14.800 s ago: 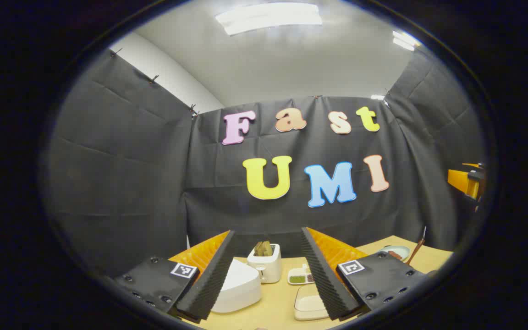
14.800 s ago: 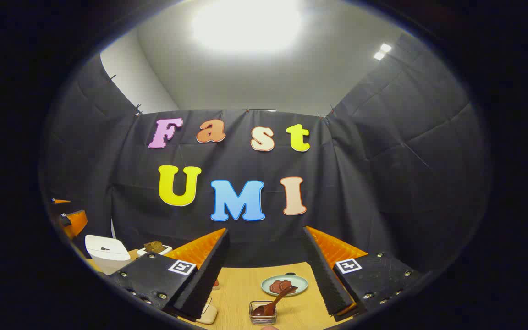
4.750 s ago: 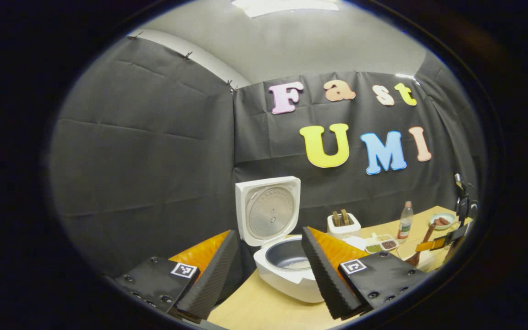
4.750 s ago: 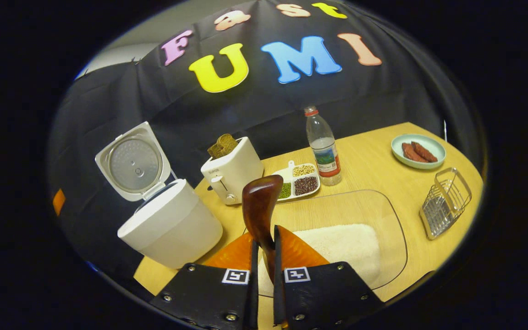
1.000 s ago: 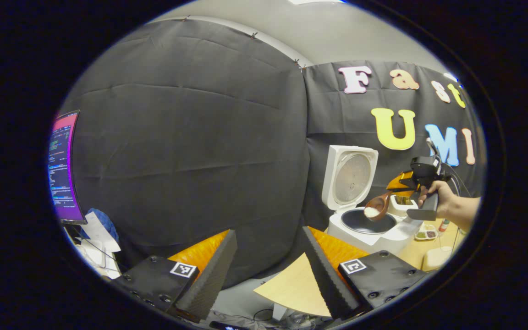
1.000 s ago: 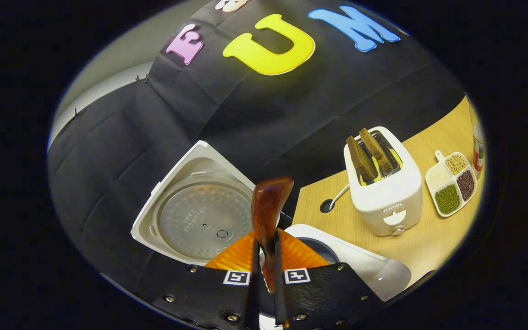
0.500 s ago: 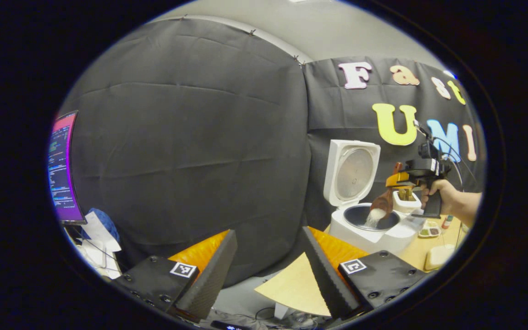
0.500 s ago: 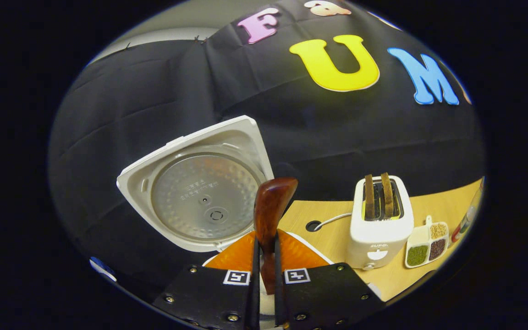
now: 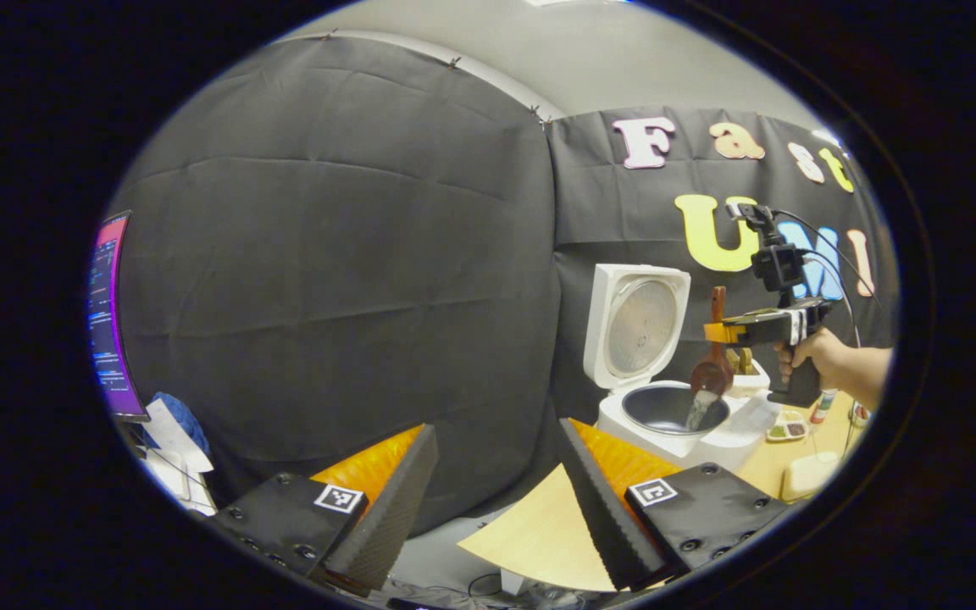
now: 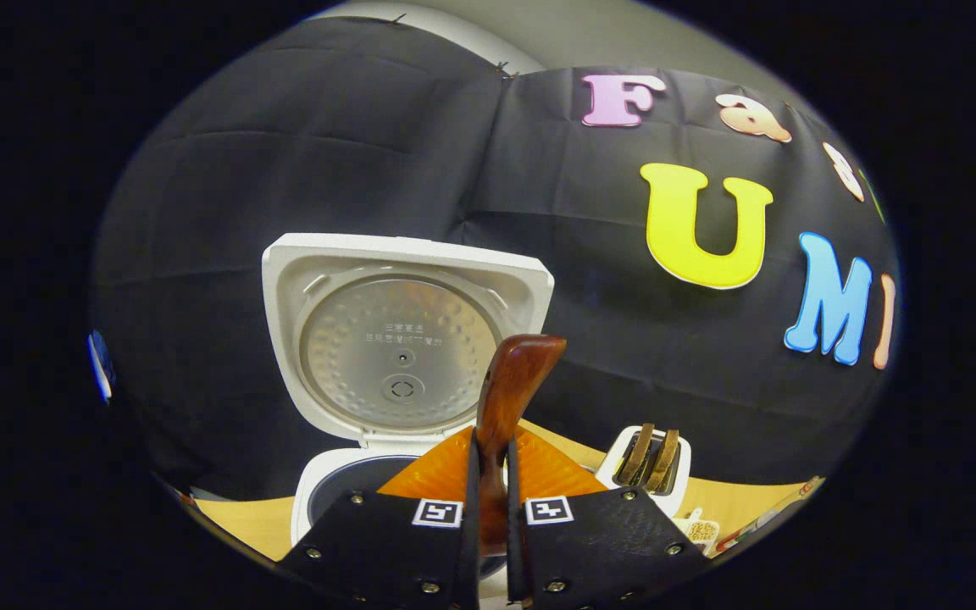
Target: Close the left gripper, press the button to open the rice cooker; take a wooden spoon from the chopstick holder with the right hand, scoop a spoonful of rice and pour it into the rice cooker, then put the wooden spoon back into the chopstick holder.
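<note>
Left gripper view shows the left gripper [image 9: 492, 491] idle with jaws spread, while far right the right gripper [image 10: 488, 474] clamps the handle of the stiff, light, smooth wooden spoon [image 9: 712, 373], tipped bowl-down, spilling rice into the open rice cooker [image 9: 666, 408].
</note>
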The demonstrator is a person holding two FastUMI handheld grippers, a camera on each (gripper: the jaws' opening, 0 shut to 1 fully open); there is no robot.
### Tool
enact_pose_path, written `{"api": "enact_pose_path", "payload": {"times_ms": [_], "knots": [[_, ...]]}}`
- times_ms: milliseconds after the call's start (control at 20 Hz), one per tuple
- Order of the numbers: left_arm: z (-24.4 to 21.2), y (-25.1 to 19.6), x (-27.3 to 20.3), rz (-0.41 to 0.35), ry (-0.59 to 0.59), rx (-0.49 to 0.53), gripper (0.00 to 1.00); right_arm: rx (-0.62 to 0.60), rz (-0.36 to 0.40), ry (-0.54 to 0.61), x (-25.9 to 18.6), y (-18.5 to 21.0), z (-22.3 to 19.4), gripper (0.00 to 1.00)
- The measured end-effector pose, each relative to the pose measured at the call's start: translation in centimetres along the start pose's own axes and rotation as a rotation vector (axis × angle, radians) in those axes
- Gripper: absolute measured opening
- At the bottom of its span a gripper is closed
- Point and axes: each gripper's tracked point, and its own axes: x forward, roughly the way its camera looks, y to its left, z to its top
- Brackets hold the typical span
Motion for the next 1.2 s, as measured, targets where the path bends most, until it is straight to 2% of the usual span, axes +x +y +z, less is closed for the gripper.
{"api": "enact_pose_path", "payload": {"times_ms": [150,350,600,950,1050,1200], "knots": [[-0.2,0.0,0.0,-0.007,0.005,0.006,0.98,-0.01,0.0,0.016,0.2,-0.2,-0.5,0.13],[0.5,0.2,0.2,-0.007,-0.005,0.01,0.98,0.108,0.045,0.054,0.0,0.2,-1.1,0.13],[0.7,0.2,0.3,-0.011,-0.009,0.012,1.0,0.351,0.109,0.082,0.1,0.6,-0.6,0.13],[1.5,-0.8,0.2,-0.024,-0.021,0.02,0.98,0.822,0.186,0.106,-0.3,-0.4,-0.3,0.13],[2.0,-1.5,0.2,-0.035,-0.03,0.02,1.0,0.923,0.202,0.107,-0.9,-1.3,-0.3,0.13],[2.8,-2.9,0.4,-0.062,-0.043,0.019,0.98,1.044,0.219,0.094,-2.7,-2.8,0.1,0.13]]}}
